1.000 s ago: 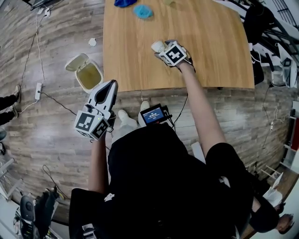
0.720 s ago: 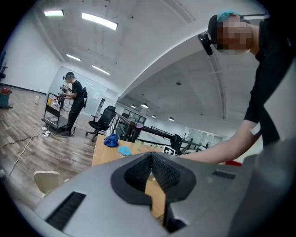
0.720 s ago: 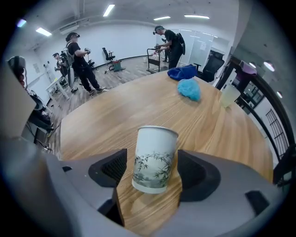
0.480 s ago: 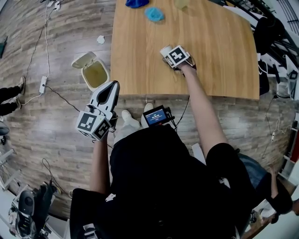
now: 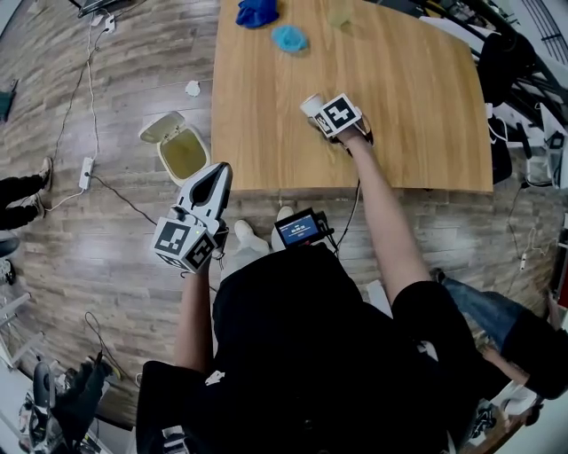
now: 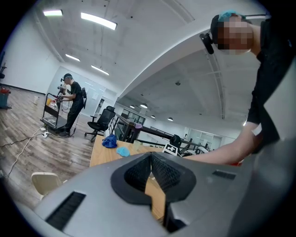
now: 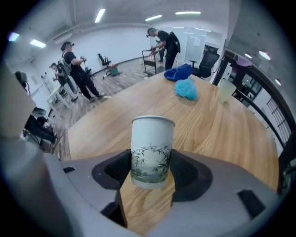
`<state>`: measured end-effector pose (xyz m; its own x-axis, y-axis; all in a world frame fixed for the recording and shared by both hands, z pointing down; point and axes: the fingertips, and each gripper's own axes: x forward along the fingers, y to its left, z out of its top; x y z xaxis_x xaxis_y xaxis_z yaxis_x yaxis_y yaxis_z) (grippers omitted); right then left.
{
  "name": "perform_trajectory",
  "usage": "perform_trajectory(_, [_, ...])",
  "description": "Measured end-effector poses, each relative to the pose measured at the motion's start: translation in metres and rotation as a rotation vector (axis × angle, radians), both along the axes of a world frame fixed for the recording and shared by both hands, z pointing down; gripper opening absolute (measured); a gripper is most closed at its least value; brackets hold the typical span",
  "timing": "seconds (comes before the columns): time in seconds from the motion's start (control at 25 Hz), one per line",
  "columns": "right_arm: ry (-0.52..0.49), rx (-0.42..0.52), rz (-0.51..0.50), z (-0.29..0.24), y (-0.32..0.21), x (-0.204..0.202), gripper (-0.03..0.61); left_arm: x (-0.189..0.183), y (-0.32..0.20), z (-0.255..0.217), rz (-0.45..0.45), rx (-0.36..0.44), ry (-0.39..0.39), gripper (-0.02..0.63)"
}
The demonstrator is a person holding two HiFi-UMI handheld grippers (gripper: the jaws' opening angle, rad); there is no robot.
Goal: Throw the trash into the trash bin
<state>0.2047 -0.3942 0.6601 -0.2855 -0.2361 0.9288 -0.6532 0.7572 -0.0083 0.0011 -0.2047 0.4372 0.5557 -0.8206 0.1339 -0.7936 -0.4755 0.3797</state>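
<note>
Head view: the right gripper [image 5: 316, 113] is closing on the upright, bamboo-printed paper cup [image 5: 308, 104], which stands mid-bench [image 5: 417, 133] with bare wood to its right. The left gripper [image 5: 221, 170], jaws together and empty, hangs off the near edge, beside the open trash bin [image 5: 185, 152] on the floor.

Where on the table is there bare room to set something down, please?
The table is bare right of the paper cup and at the near-left corner by the bin. Crowded: far edge, with blue cloth, blue wad, clear cup.
</note>
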Motion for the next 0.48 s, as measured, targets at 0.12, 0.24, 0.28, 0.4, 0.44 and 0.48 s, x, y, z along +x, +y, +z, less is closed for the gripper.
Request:
perform_trajectory(0.12, [-0.189, 0.050, 0.057, -0.031, 0.004, -0.020, 0.261, 0.000, 0.002, -0.003, -0.003, 0.014, -0.011, 0.008])
perform_trajectory(0.24, [-0.423, 0.126, 0.058, -0.082, 0.020, -0.052, 0.261, -0.007, 0.005, -0.008, -0.023, 0.026, -0.023, 0.008])
perform_trajectory(0.28, [-0.496, 0.158, 0.048, -0.104, 0.027, -0.063, 0.261, -0.010, 0.006, -0.011, -0.033, 0.031, -0.025, 0.008])
perform_trajectory(0.4, [-0.726, 0.270, 0.005, -0.178, 0.053, -0.092, 0.261, -0.021, 0.011, -0.020, -0.064, 0.049, -0.031, 0.008])
perform_trajectory(0.44, [-0.804, 0.308, -0.014, -0.204, 0.063, -0.099, 0.261, -0.024, 0.012, -0.022, -0.072, 0.055, -0.033, 0.008])
perform_trajectory(0.48, [-0.879, 0.345, -0.039, -0.228, 0.074, -0.106, 0.261, -0.026, 0.014, -0.025, -0.079, 0.061, -0.036, 0.008])
